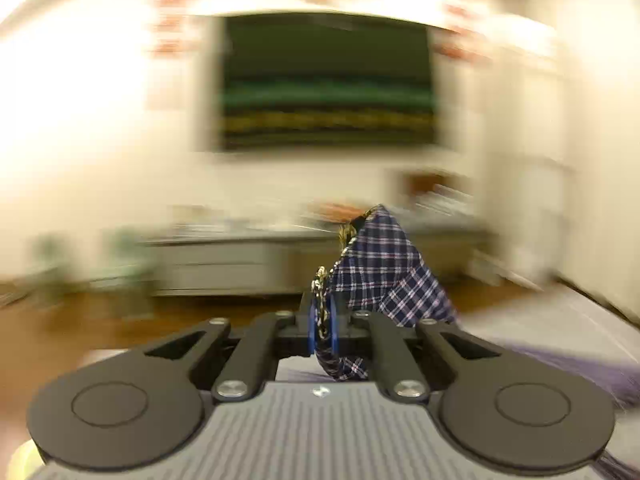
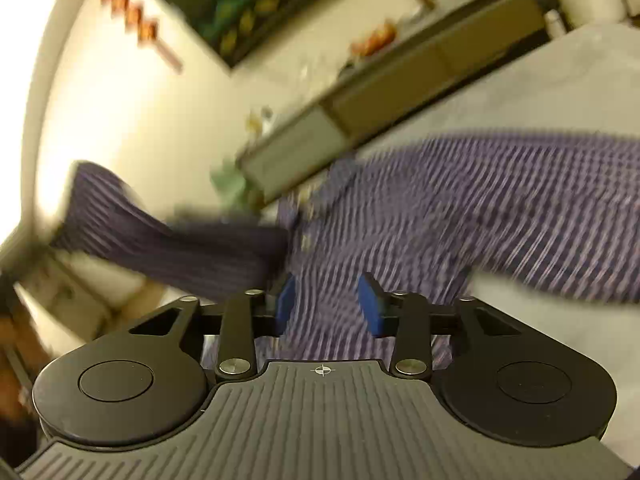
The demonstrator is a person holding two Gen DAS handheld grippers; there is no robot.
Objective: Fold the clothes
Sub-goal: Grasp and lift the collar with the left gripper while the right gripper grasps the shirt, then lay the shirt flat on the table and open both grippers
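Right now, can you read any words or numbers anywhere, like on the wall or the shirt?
No text can be read.
Red-orange wall signs: too blurred to read.
Dark green picture: coloured shapes only, no readable words.
Plaid shirt: only a checked pattern, no label showing.
Left gripper and right gripper: only a small crosshair mark, no letters.

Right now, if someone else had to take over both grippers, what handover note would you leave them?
Left gripper: shut on a bunched edge of the plaid shirt, lifted off the surface.
Right gripper: open, pads clear, nothing held; the cloth lies beneath it.
The shirt's body is spread on the pale surface, with one part raised on the left of the right wrist view.
Done: one edge gripped. No finished fold visible; both views are blurred.
Left: probably grip a second point with the right, then fold.
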